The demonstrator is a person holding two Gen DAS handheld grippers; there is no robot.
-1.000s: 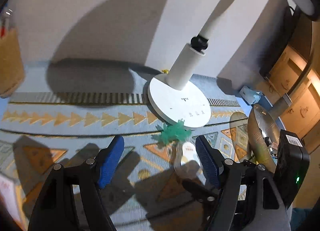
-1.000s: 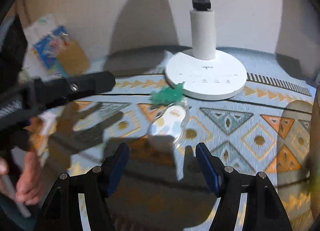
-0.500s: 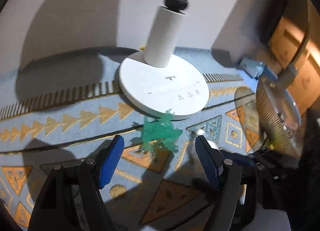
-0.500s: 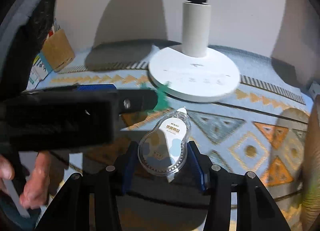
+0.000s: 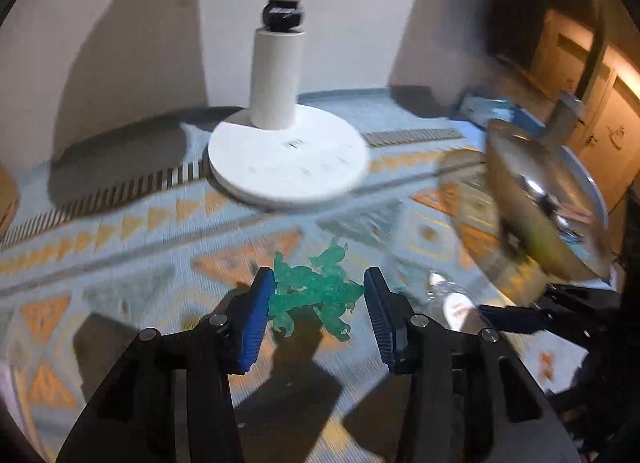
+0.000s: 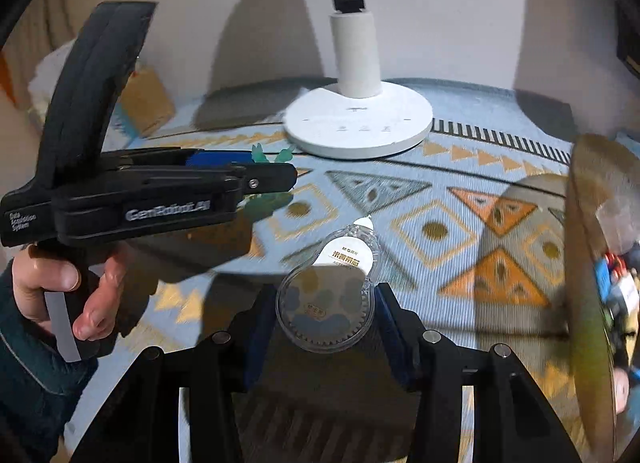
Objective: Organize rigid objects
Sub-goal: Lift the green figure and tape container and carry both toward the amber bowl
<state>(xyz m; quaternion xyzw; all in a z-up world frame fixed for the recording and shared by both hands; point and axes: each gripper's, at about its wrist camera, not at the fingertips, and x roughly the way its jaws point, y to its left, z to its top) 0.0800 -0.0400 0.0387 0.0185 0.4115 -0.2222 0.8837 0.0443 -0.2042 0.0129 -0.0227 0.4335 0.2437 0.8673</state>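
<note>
A translucent green toy figure point(image 5: 316, 289) lies on the patterned mat, between the blue pads of my left gripper point(image 5: 318, 299). The left pad touches it; a small gap shows at the right pad. In the right wrist view the left gripper point(image 6: 264, 171) shows from the side with the green toy point(image 6: 272, 155) at its tips. My right gripper point(image 6: 326, 315) is shut on a clear correction tape dispenser point(image 6: 332, 295) and holds it just above the mat. The dispenser also shows in the left wrist view point(image 5: 452, 299).
A white lamp base point(image 5: 286, 159) with its post stands at the back, close behind the toy. A round metal bowl point(image 5: 548, 199) holding small items sits at the right. A brown box point(image 6: 146, 103) stands at the back left by the wall.
My left gripper moved forward and narrowed around the green toy. My right gripper closed on the tape dispenser and lifted it slightly off the mat.
</note>
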